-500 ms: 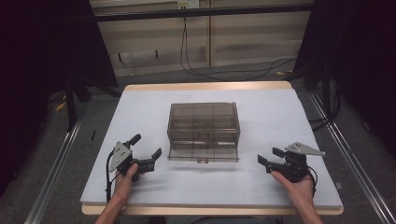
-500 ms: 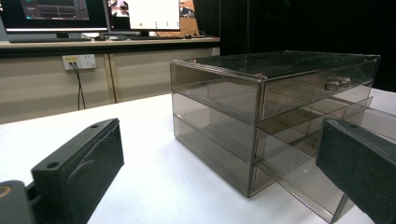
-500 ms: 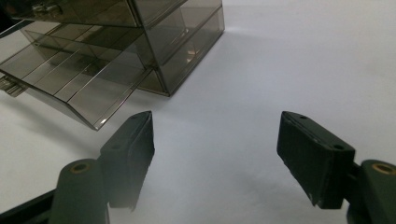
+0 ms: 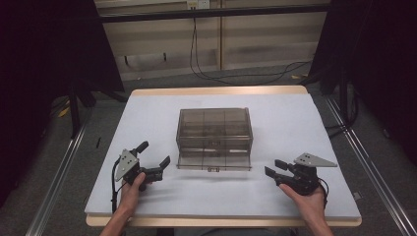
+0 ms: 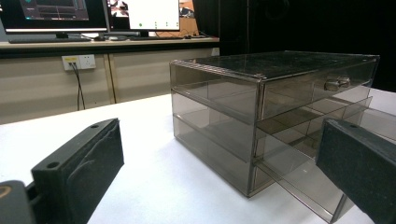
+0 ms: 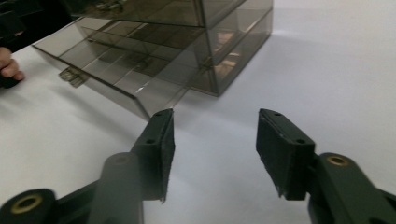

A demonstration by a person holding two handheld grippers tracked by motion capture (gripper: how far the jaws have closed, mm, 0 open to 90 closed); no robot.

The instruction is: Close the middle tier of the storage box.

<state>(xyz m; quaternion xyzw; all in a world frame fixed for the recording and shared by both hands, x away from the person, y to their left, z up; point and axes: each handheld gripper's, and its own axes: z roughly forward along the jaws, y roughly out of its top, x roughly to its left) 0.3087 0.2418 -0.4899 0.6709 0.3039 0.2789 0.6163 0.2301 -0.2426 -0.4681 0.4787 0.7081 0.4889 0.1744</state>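
Drawer box (image 4: 214, 132): stood mid-table on the white table cover (image 4: 147, 113), smoky clear plastic, between the two grippers and a little farther off.
Bottom drawer (image 4: 214, 162): pulled out toward the near edge, small handle (image 4: 213, 170) at its front; looked empty, though hard to tell through the tinted walls.
Upper drawer: shut, knob (image 5: 337, 83) seen on its front.
Left gripper (image 4: 156, 166): rested low at the near left, jaws wide apart, nothing between them; pointed toward the left corner of the open drawer, apart from it.
Right gripper (image 4: 273, 169): rested low at the near right, jaws about half spread, nothing between them; aimed at the box's right near corner, well short of it.
Right pads (image 6: 166, 149): bare, only white cover between them.
Step in hand: judged as a pause beside the box with the drawer open, neither gripper touching it.
Next move: probably either pushing the drawer front back in or reaching for the handle; would call for one gripper brought level with the drawer front, squarely, so the light box did not slide or skew.
Risk: box likely to shift on the smooth cover unless steadied by the other gripper.
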